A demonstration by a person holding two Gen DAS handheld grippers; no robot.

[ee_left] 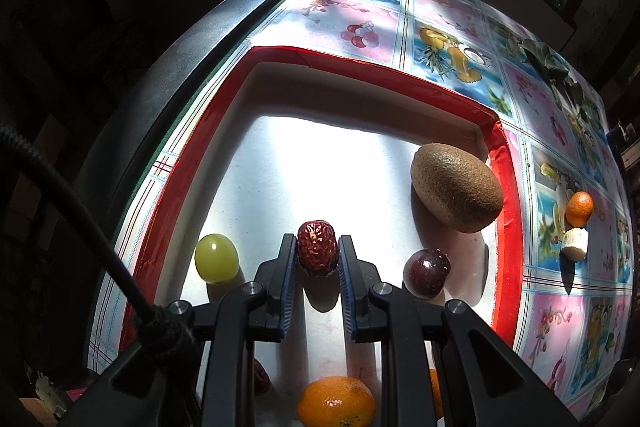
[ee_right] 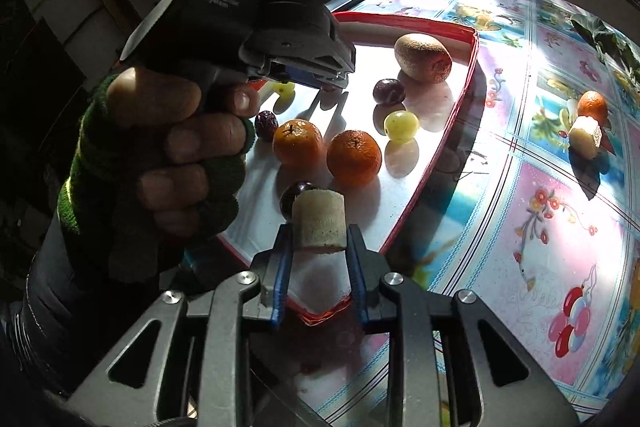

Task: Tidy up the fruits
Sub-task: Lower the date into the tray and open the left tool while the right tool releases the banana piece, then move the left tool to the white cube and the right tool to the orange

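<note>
Inside the red-rimmed tray (ee_right: 460, 83) on your worktop (ee_right: 552, 227), count the contents as follows: one kiwi (ee_right: 422, 58), two oranges (ee_right: 354, 158) (ee_right: 297, 142), two green grapes (ee_right: 401, 125) (ee_right: 285, 88), two dark plums (ee_right: 388, 91) (ee_right: 294, 196), and two red dates. One date (ee_right: 266, 124) lies loose beside the oranges. Your left tongs (ee_left: 318, 251) pinch the other date (ee_left: 318, 253) between their pads, low over the white tray floor, with a green grape (ee_left: 216, 258) to one side and a plum (ee_left: 426, 272) to the other. The kiwi (ee_left: 456, 187) rests against the tray wall (ee_left: 508, 195).

Your right tongs (ee_right: 319, 239) are closed on one banana piece (ee_right: 319, 221), held above the near end of the tray, next to the second plum.

Outside the tray, on the patterned cloth (ee_left: 352, 23), two items remain: one orange (ee_right: 593, 106) and one banana piece (ee_right: 586, 136), just beside each other and well apart from the tray.

Total in view: three oranges, two banana pieces, two grapes, two plums, two dates, one kiwi.
</note>
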